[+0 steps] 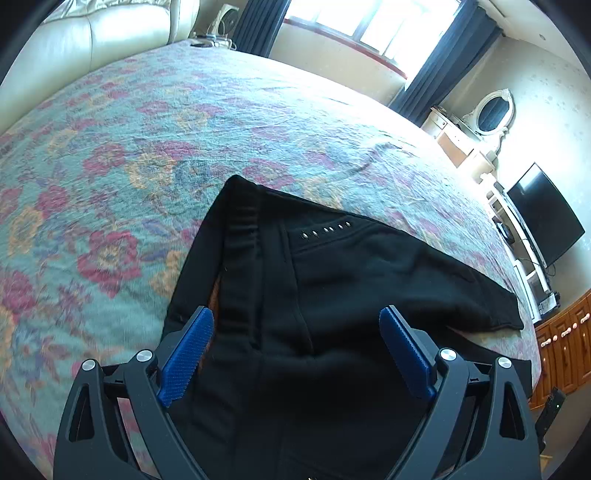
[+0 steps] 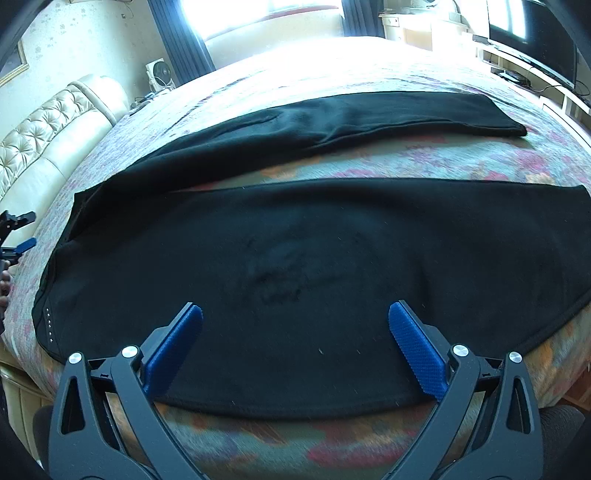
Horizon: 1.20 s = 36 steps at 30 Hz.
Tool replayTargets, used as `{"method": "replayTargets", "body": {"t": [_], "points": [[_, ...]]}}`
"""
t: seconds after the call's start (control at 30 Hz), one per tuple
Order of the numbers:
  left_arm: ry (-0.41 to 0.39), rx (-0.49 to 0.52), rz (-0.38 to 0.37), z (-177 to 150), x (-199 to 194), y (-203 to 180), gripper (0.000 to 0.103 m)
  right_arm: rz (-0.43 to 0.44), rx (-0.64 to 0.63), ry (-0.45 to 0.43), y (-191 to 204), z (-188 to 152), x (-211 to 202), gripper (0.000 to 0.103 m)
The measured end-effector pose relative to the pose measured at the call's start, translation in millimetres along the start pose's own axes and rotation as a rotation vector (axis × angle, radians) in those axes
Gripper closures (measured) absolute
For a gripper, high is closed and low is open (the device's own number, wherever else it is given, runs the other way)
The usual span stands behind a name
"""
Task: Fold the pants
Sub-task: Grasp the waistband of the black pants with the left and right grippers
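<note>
Black pants [image 2: 295, 258] lie spread flat on a floral bedspread [image 1: 129, 147], both legs apart, the far leg [image 2: 332, 118] running right. Their waistband end with a row of metal studs [image 1: 327, 230] shows in the left wrist view [image 1: 314, 295]. My left gripper [image 1: 295, 332] is open, its blue pads [image 1: 188, 354] hovering over the waist end, holding nothing. My right gripper [image 2: 295, 328] is open above the near leg, close to its near edge, holding nothing. The left gripper also shows at the left edge of the right wrist view [image 2: 22, 240].
A cream tufted headboard [image 2: 44, 147] stands at the bed's left. A window with dark curtains [image 1: 369, 29], a dresser with an oval mirror [image 1: 491, 110], a TV [image 1: 546, 218] and wooden cabinets [image 1: 565, 343] line the far side. The bed's near edge [image 2: 295, 443] lies below my right gripper.
</note>
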<state>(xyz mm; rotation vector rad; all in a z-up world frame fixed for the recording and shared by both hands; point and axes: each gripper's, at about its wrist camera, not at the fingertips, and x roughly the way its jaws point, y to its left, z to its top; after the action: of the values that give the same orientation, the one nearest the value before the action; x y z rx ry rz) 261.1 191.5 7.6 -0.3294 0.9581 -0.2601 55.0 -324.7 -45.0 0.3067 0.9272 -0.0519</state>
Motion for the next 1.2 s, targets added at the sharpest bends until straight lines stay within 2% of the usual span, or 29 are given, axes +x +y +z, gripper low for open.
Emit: {"method": "replayTargets", "body": {"t": [0.13,0.27,0.4,0.43,0.47,0.5,0.6,0.7,0.8,0.87,0.93,0.97,1.03,1.2], "points": [[0.06,-0.026,0.047,41,53,37,0.013,0.05,0.014,0.005,9,26,11,0.002],[0.107,-0.02,0.073,65,95,54,0.013,0.095,0.028,0.0,12,45,15,0.002],[0.083,0.033,0.045,75,108,50,0.013,0.118,0.042,0.007,10,54,24,0.002],[0.074,0.035,0.019,76,108,49,0.022,0.128,0.046,0.017,9,55,28,0.002],[0.079,0.03,-0.009,80,113,54,0.038,0.141,0.049,0.032,8,56,33,0.002],[0.101,0.016,-0.025,82,118,56,0.075,0.157,0.051,0.049,9,57,38,0.002],[0.124,-0.023,-0.068,83,125,60,0.092,0.223,0.027,0.08,10,68,48,0.002],[0.116,-0.004,-0.054,83,122,55,0.096,0.3,-0.071,0.053,17,99,52,0.002],[0.097,-0.011,-0.045,84,120,53,0.096,0.306,-0.257,-0.02,29,149,61,0.002],[0.109,-0.008,-0.021,81,123,52,0.096,0.252,-0.401,-0.036,38,183,85,0.002],[0.111,-0.015,0.0,80,127,51,0.096,0.224,-0.526,0.004,48,212,119,0.002],[0.109,-0.02,0.007,80,128,50,0.096,0.203,-0.556,0.037,52,225,134,0.01],[0.108,-0.017,0.022,81,131,48,0.096,0.245,-0.594,0.129,60,244,164,0.024],[0.135,-0.026,0.034,86,137,49,0.092,0.198,-0.75,0.252,79,250,211,0.026]]}}
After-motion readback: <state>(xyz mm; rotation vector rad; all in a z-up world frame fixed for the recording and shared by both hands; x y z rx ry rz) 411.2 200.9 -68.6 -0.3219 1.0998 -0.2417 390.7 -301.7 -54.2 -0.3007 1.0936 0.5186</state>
